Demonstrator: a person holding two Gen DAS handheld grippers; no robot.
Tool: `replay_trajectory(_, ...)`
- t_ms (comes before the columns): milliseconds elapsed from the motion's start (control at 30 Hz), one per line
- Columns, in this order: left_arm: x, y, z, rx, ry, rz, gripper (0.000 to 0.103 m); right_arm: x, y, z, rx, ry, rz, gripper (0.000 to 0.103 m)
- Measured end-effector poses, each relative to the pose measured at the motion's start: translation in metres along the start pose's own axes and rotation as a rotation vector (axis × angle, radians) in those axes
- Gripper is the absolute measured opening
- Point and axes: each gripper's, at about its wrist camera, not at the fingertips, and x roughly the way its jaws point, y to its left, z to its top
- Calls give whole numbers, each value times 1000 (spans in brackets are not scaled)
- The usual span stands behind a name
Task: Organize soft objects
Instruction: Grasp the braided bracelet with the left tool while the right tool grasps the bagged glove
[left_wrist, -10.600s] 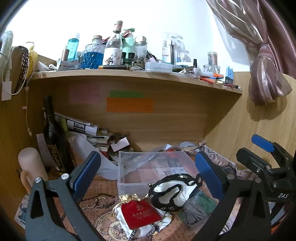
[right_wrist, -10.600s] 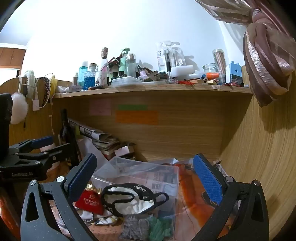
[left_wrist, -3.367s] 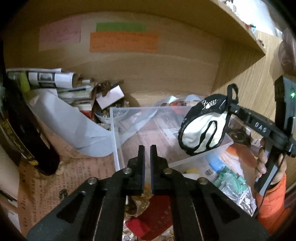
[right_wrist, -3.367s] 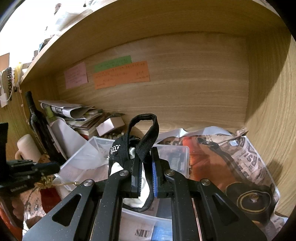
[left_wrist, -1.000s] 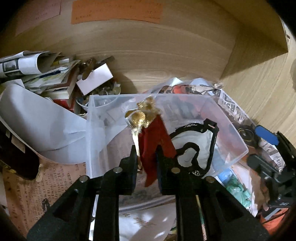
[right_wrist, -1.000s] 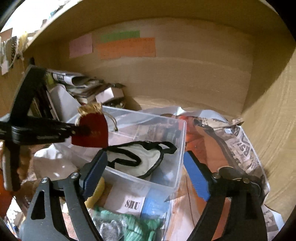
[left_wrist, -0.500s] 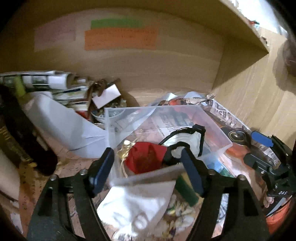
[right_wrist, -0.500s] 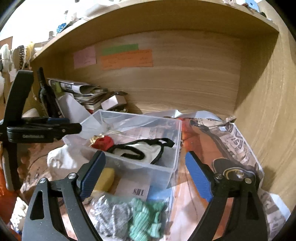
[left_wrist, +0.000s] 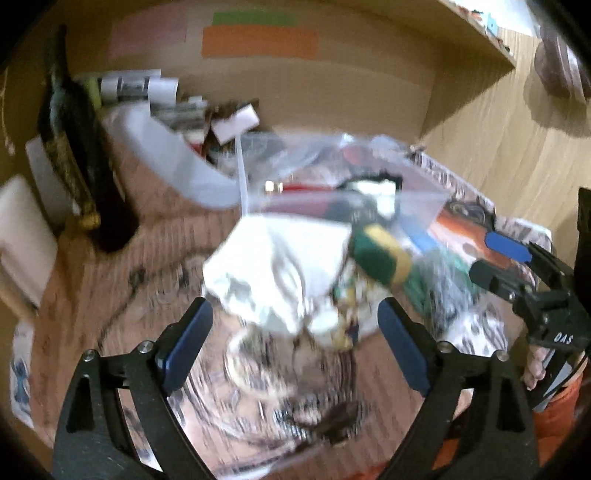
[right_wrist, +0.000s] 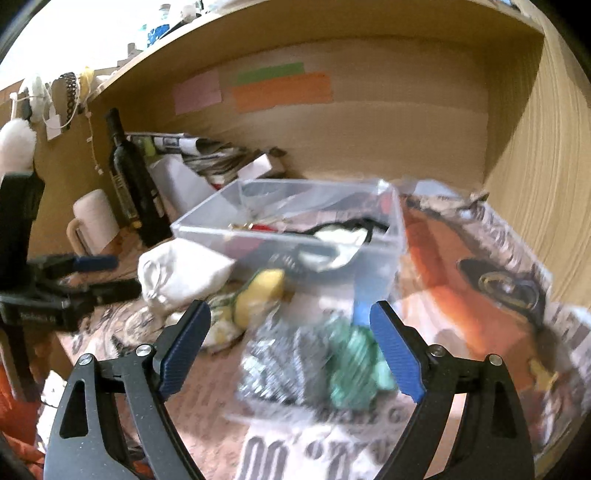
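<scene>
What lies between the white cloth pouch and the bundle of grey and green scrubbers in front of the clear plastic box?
In the right wrist view, a yellow-and-green sponge sits between the white cloth pouch and the scrubbers.

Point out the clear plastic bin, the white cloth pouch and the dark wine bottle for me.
clear plastic bin (right_wrist: 384, 254): right wrist view, front right wall.
white cloth pouch (right_wrist: 181, 275): right wrist view, middle of the cloth.
dark wine bottle (right_wrist: 135, 184): right wrist view, body.

Motion blur smears the white cloth pouch (left_wrist: 273, 273) and the green-and-yellow sponge (left_wrist: 380, 254) in the left wrist view. In the right wrist view the grey and green scrubbers (right_wrist: 314, 362) blur together, and the clear plastic box (right_wrist: 207, 225) wall half hides the black-trimmed mask (right_wrist: 340, 236) inside.
</scene>
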Motion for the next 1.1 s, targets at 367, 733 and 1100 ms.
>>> replay_trajectory(367,16,-4,-53,-70,84,3,92,20,6,-29,43,87,15,66)
replay_trajectory(733,10,-20,-66,-22,0,64,56,28,6,-36,19,97,-35,38)
replay_trajectory(1100,12,-8,-54,-56,6,13,23,15,7,-29,29,61,12,27)
